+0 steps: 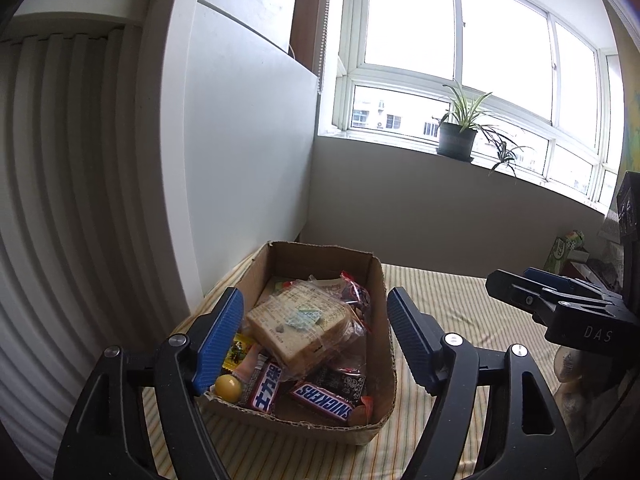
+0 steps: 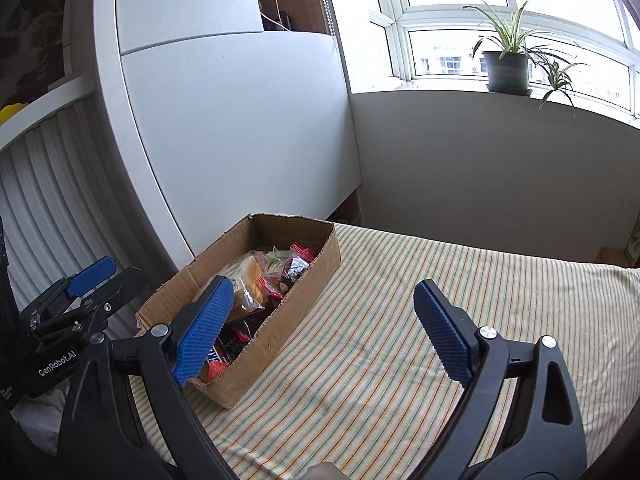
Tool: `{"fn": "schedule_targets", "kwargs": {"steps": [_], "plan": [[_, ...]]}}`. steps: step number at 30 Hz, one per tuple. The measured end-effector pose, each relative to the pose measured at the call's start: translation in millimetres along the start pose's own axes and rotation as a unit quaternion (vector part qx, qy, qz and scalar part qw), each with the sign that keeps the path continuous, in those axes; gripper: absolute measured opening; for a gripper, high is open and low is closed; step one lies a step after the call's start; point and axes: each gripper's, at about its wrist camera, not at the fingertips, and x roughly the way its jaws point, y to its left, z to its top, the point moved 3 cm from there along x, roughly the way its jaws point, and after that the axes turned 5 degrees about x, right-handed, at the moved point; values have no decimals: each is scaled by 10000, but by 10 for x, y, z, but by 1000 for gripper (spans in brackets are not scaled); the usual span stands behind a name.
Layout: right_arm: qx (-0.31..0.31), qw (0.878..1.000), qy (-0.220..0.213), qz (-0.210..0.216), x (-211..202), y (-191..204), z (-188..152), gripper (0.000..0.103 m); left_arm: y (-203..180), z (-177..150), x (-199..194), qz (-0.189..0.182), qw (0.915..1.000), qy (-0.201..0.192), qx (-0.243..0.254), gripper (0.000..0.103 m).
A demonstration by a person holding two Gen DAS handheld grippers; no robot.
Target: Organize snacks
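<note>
An open cardboard box (image 1: pixel 382 344) sits on a striped cloth and holds several snacks: a wrapped bread slice pack (image 1: pixel 298 326), a Snickers bar (image 1: pixel 324 400), a second chocolate bar (image 1: pixel 264 390), a yellow ball candy (image 1: pixel 228 388) and red-sealed bags (image 1: pixel 354 294). My left gripper (image 1: pixel 316 340) is open and empty, above the box's near end. The box also shows in the right wrist view (image 2: pixel 296 300). My right gripper (image 2: pixel 324 328) is open and empty, over the cloth just right of the box. Each gripper shows in the other's view: the right (image 1: pixel 560 300), the left (image 2: pixel 84 292).
The striped cloth (image 2: pixel 440 320) covers the surface and stretches to the right of the box. A white cabinet (image 2: pixel 240 140) stands behind the box. A potted plant (image 1: pixel 458 136) sits on the window sill. Green packages (image 1: pixel 568 252) lie at the far right.
</note>
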Motion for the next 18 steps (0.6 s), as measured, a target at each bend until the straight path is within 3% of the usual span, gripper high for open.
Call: {"fn": "schedule_targets", "kwargs": {"steps": [4, 18], "plan": [[-39, 9997, -201, -136, -40, 0, 24, 102, -22, 35, -78, 96, 9998, -182, 33, 81], [-323, 9991, -84, -276, -34, 33, -57, 102, -149, 31, -104, 58, 9999, -73, 61, 81]]}}
